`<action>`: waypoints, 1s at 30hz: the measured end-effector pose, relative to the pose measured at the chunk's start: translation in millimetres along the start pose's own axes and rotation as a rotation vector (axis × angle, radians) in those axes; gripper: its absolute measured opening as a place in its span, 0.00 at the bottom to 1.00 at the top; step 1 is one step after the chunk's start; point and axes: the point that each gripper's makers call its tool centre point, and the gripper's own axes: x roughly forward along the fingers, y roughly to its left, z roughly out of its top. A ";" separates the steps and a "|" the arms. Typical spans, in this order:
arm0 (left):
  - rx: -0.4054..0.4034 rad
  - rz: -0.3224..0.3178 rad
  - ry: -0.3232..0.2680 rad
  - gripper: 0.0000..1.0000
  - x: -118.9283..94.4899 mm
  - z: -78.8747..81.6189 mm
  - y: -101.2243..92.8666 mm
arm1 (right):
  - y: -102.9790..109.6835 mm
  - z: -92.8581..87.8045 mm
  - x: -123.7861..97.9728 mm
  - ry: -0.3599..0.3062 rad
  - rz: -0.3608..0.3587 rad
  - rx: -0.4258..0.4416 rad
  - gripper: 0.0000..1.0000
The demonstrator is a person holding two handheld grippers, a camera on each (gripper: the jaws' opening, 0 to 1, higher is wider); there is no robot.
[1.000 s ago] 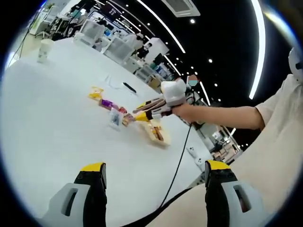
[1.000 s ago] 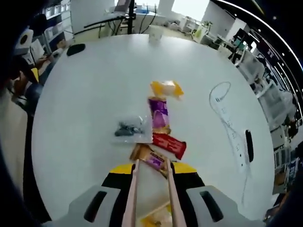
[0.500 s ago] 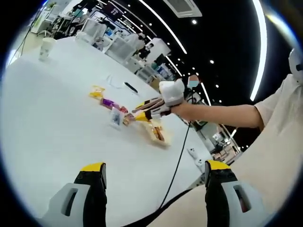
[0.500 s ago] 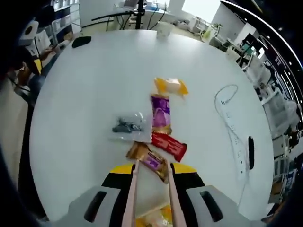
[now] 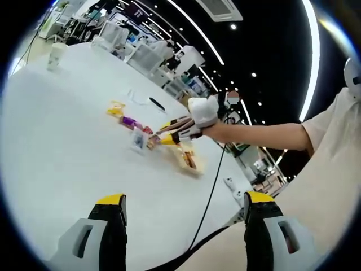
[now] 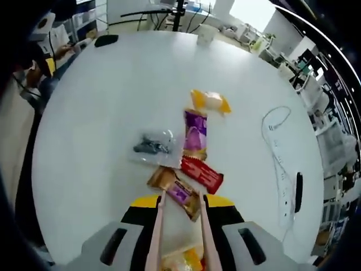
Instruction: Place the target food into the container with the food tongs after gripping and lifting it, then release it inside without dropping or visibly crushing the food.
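Snack bar (brown wrapper) lies diagonally beyond the parted, empty tongs

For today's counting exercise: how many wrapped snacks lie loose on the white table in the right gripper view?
5: the orange packet farthest away, the purple bar below it, the red bar, the brown packet at the tongs' tips, and the clear bag on the left. More may hide beneath the gripper.

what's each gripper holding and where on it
The right gripper holds the tongs by their handle end. The tongs' tips are at the brown snack. The left gripper holds nothing.
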 end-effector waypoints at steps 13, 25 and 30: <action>-0.016 -0.005 -0.018 0.87 0.2 1.3 -1.6 | -6.3 -1.0 3.3 0.018 0.007 -0.087 0.29; -0.005 0.011 -0.008 0.87 -1.4 -2.8 0.2 | -1.4 0.5 18.5 0.067 0.042 -0.250 0.29; -0.012 0.016 -0.013 0.87 -3.0 -3.9 1.5 | -0.9 1.7 20.1 0.070 0.050 -0.263 0.29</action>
